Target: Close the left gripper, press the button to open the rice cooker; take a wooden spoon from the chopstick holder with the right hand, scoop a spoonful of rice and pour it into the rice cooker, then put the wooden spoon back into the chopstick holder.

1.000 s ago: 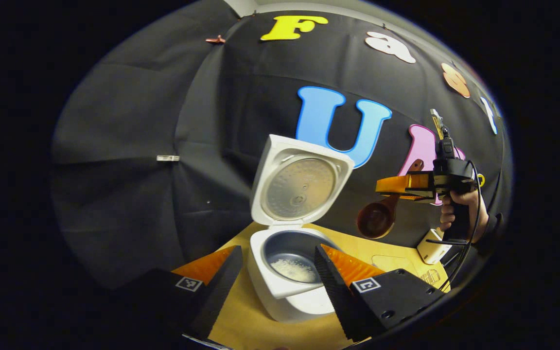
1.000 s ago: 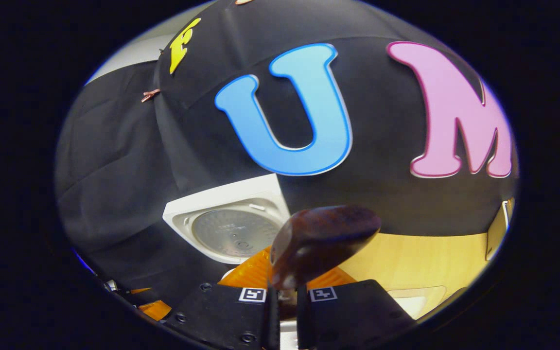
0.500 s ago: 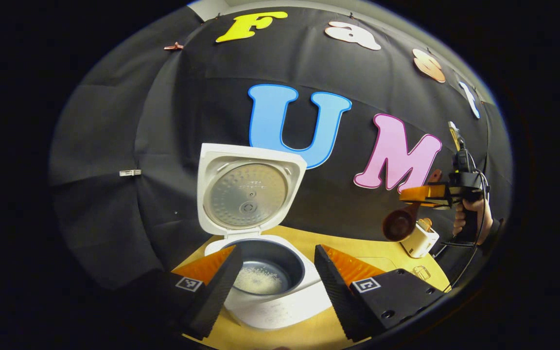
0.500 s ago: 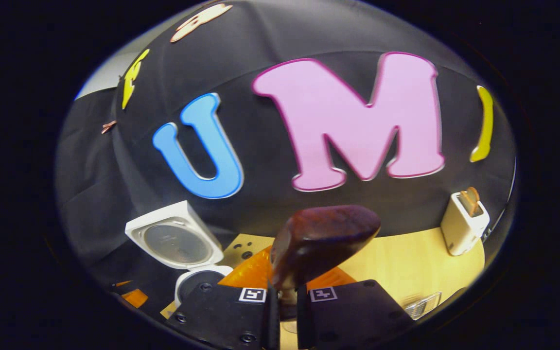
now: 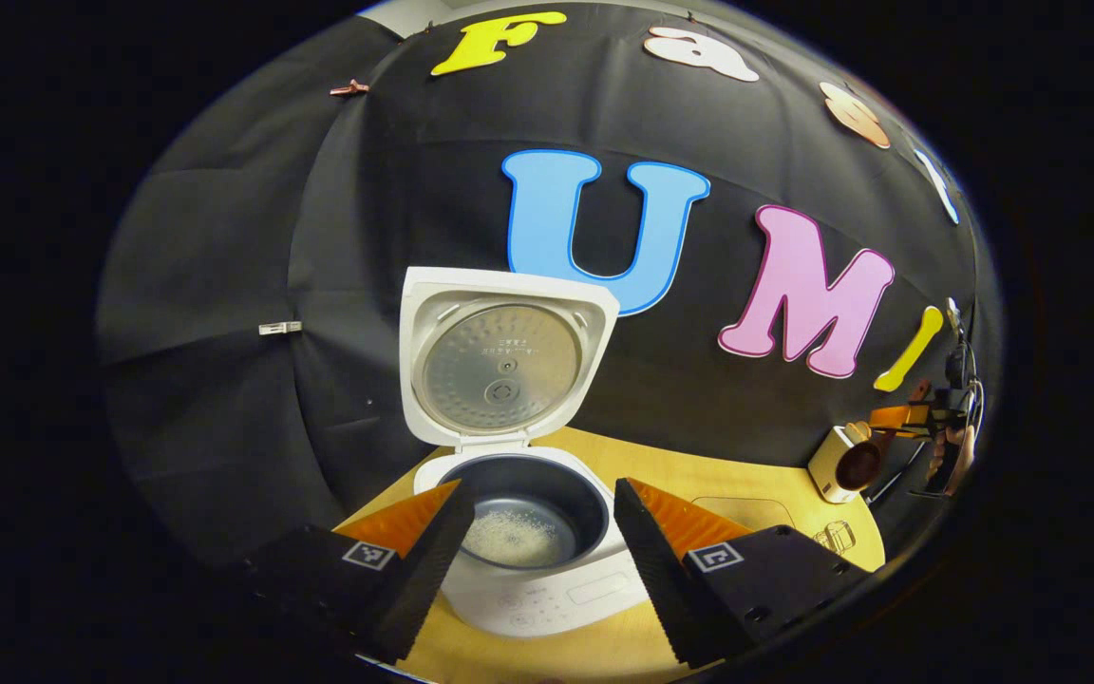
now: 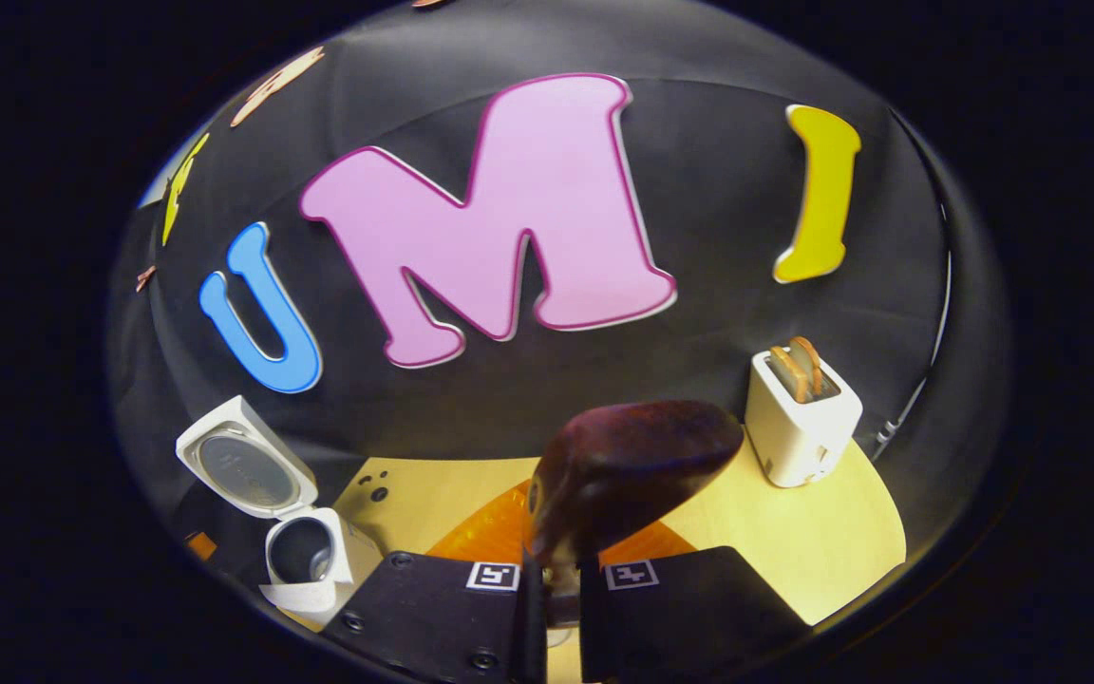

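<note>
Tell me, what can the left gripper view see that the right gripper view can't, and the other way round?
Left gripper view: rice lying in the open rice cooker's pot, the left gripper's spread fingers, and the right gripper far off, held in a hand.

Right gripper view: the wooden spoon up close, clamped between that gripper's fingers, and the holder's top with wooden handles sticking out.

Both: the cooker with its lid up, the spoon, the white holder and the wooden table.

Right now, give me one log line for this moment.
cooker: lid open, rice in pot | right tool: shut on spoon near holder | left tool: open, by cooker
</note>
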`<state>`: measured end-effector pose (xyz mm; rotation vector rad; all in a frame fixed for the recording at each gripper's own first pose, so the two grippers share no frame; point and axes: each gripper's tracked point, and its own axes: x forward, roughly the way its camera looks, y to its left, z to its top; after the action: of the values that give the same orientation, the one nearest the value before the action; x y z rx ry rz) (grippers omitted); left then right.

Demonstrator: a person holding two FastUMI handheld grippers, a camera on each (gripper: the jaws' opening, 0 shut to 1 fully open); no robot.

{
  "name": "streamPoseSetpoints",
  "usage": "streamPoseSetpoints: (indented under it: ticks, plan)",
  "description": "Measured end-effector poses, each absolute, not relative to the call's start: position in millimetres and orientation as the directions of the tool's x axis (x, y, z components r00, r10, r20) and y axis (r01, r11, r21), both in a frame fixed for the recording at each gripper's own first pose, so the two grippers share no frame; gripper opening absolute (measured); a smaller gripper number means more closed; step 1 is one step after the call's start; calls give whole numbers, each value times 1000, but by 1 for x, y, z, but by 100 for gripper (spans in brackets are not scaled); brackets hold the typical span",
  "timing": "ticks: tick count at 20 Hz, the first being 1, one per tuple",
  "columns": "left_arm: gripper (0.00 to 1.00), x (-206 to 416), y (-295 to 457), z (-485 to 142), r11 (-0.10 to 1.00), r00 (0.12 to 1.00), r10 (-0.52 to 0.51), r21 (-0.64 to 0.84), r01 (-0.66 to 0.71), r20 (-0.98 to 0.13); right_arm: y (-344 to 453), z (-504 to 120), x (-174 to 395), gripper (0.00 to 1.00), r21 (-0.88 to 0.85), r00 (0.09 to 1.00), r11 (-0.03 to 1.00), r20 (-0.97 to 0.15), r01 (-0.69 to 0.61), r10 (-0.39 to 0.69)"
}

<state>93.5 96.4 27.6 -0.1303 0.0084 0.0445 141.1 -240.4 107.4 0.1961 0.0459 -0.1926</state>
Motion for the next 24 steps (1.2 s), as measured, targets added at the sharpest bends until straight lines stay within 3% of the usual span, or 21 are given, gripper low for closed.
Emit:
streamPoseSetpoints:
  ticks: [8,9,12,24]
  plan:
    - [96,89,98,23,981,991,122,-145,-128,-51,-319,36,138,18,210,948,929,-162,303,-273]
    - [100,88,96,25,982,991,124,-140,-130,-50,-328,28,138,18,216,944,924,-169,317,-284]
    - [96,87,92,23,983,989,130,-120,-137,-67,-346,-2,134,18,217,928,911,-211,350,-306]
    - [96,91,50,22,990,994,75,-112,-83,-79,-364,-85,137,18,215,904,898,-285,384,-318]
